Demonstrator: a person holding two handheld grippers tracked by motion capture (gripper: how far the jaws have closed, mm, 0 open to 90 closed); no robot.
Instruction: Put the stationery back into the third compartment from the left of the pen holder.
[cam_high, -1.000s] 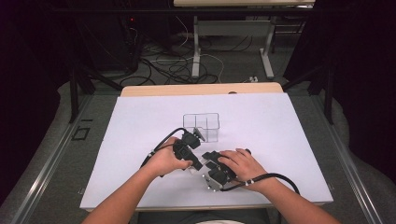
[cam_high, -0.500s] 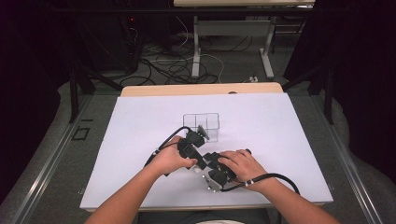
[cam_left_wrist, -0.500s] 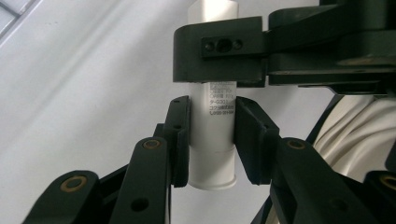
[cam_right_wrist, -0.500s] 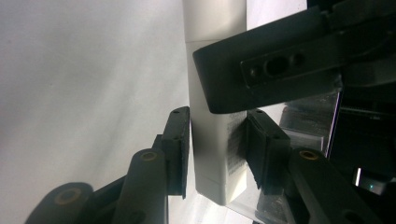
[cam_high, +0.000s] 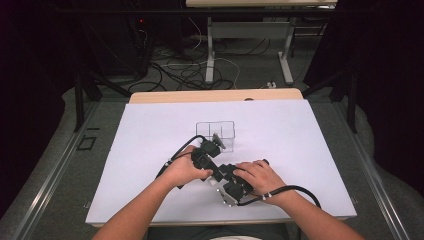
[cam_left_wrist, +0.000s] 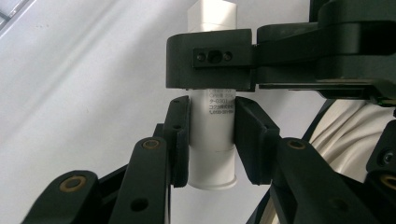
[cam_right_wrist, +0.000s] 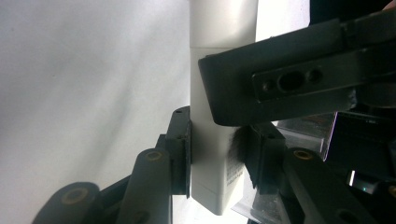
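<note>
Tube (cam_left_wrist: 212, 140) sits clamped in your left gripper (cam_left_wrist: 212, 135). Your right gripper (cam_right_wrist: 219, 149) has just closed onto it too; you can pull the cap now.

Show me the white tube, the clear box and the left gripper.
White tube (cam_left_wrist: 212, 140), left gripper view, its printed middle.
Clear box (cam_high: 215, 129), high view, its divider wall.
Left gripper (cam_left_wrist: 212, 133), left gripper view, midway between its fingertips.

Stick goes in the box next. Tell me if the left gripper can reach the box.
Probably yes: the box sits right by the left gripper, nothing between. The right gripper, jaws just closing, also grips the stick.
</note>
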